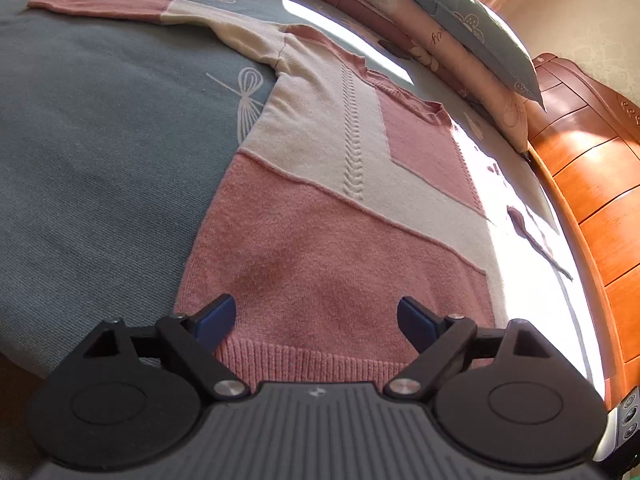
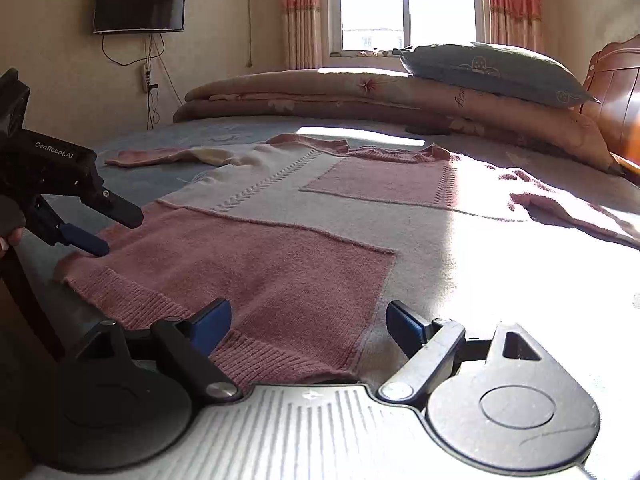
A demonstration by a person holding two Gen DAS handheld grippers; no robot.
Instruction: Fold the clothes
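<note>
Both claws agape over sweater (image 1: 320,220) hem: left claw (image 1: 316,314), right claw (image 2: 308,320).

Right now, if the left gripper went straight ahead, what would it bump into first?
Probably the sweater: the open left gripper points along its pink body just past the hem, low over it. Exact height is unclear.

A pink-and-cream colour-blocked knitted sweater (image 1: 320,216) (image 2: 280,232) lies flat and unfolded, front up, filling the centre of both frames, ribbed pink hem toward the bottom edge, neckline toward the top, sleeves spread to both sides.
</note>
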